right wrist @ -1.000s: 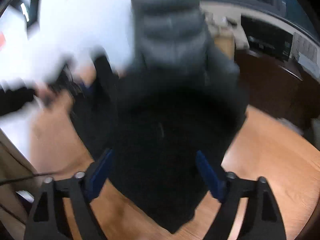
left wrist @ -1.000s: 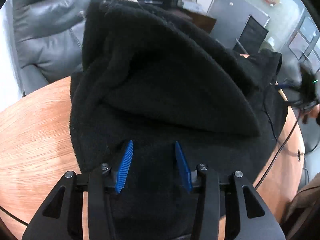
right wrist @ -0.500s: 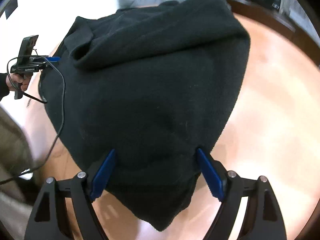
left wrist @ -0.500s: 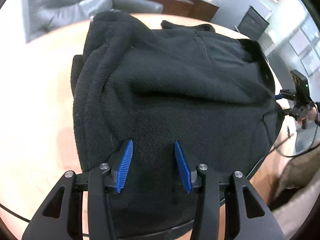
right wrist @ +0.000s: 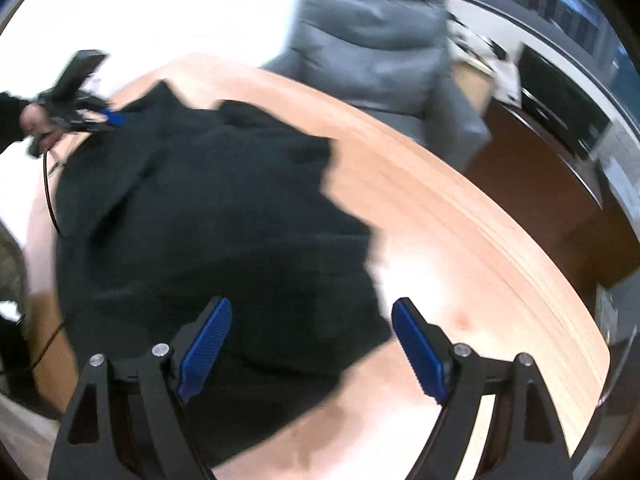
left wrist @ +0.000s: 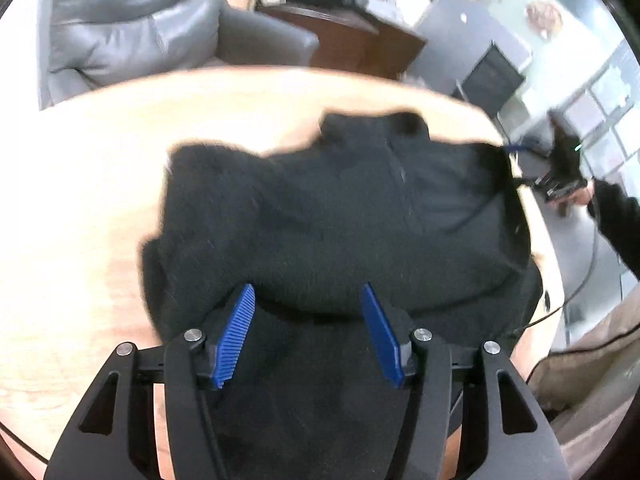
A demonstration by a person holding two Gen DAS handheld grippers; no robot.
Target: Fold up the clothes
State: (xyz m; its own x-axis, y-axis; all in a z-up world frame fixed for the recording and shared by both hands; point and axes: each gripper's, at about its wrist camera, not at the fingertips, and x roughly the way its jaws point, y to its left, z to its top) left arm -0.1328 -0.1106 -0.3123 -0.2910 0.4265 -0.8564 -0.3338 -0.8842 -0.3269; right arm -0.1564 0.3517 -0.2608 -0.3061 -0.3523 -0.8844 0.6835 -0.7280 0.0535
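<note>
A black fleece garment point(left wrist: 340, 216) lies spread on the round wooden table point(left wrist: 80, 184), its collar at the far side. My left gripper point(left wrist: 308, 300) is open above the garment's near edge, holding nothing. In the right wrist view the same garment point(right wrist: 208, 220) covers the table's left part point(right wrist: 460, 248). My right gripper point(right wrist: 310, 314) is open wide over the garment's near right corner, holding nothing. Each gripper shows small in the other's view, the right one point(left wrist: 560, 172) and the left one point(right wrist: 68, 100), beside the garment's edge.
A grey leather armchair point(left wrist: 132, 20) stands behind the table; it also shows in the right wrist view point(right wrist: 372, 40). Dark wooden cabinets point(right wrist: 560, 184) stand at the right. A black cable point(left wrist: 580, 280) hangs off the table's right edge.
The garment went from held up to lying flat on the table. My left gripper opened wider. Both grippers pulled back and up from the cloth.
</note>
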